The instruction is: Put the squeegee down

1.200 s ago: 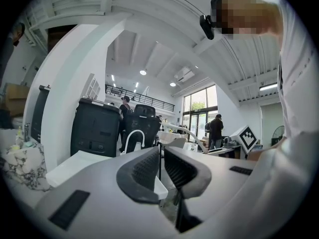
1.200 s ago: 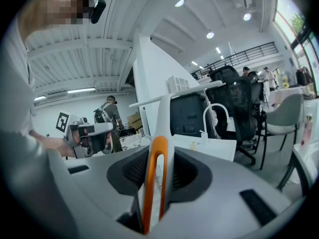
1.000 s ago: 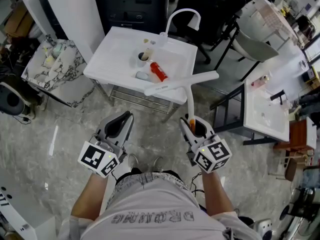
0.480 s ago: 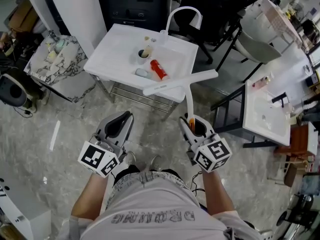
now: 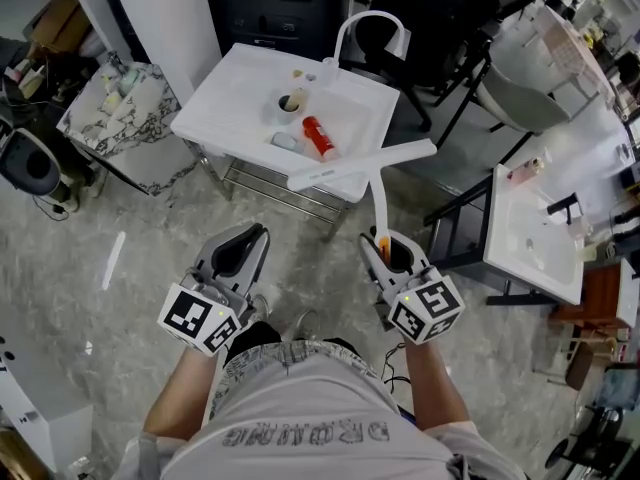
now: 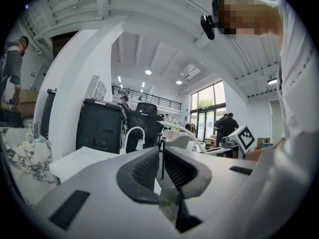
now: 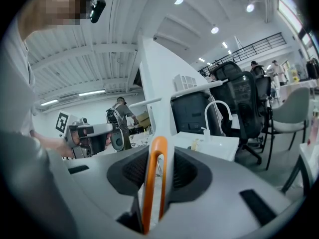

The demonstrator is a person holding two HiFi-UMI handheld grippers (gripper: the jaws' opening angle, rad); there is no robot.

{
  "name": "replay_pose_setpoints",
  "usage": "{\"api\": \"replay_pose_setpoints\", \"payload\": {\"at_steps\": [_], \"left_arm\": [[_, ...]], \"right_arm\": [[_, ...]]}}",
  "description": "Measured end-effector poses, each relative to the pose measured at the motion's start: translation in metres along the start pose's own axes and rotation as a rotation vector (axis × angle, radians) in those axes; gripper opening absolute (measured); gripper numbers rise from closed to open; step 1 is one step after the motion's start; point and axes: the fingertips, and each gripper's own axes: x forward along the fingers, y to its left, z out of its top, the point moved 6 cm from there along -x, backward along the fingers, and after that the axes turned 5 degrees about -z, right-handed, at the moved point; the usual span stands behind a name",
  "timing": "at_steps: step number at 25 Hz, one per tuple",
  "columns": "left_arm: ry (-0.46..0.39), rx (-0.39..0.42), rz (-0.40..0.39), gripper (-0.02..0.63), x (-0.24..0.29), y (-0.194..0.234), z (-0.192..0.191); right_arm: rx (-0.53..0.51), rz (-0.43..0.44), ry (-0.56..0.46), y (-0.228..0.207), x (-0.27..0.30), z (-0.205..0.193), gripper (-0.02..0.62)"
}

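The squeegee is white and T-shaped, with a long blade and an orange loop at the end of its handle. My right gripper is shut on the handle, and the blade hangs above the front right edge of the white sink table. In the right gripper view the orange loop and white handle stand upright between the pads of the right gripper. My left gripper is held level to the left with nothing in it. Its jaws are closed to a thin slit.
The sink table carries a curved white faucet, a red bottle and a cup. A marble-patterned stand is at the left. A black frame and a second white basin are at the right. Office chairs stand behind.
Both grippers and the squeegee have edged toward the sink table, which sits slightly lower and further right in the head view. Neither grip has changed.
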Motion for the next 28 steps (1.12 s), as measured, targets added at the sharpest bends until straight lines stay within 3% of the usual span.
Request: {"api": "replay_pose_setpoints", "payload": {"at_steps": [13,28], "left_arm": [[0.005,0.014,0.01,0.048,0.02,0.006,0.004],[-0.003,-0.018,0.01,0.048,0.056,0.07,-0.001]], "right_arm": [[0.008,0.005,-0.012,-0.022,0.009,0.003,0.106],[-0.001,-0.002,0.016,-0.044,0.072,0.016,0.106]]}}
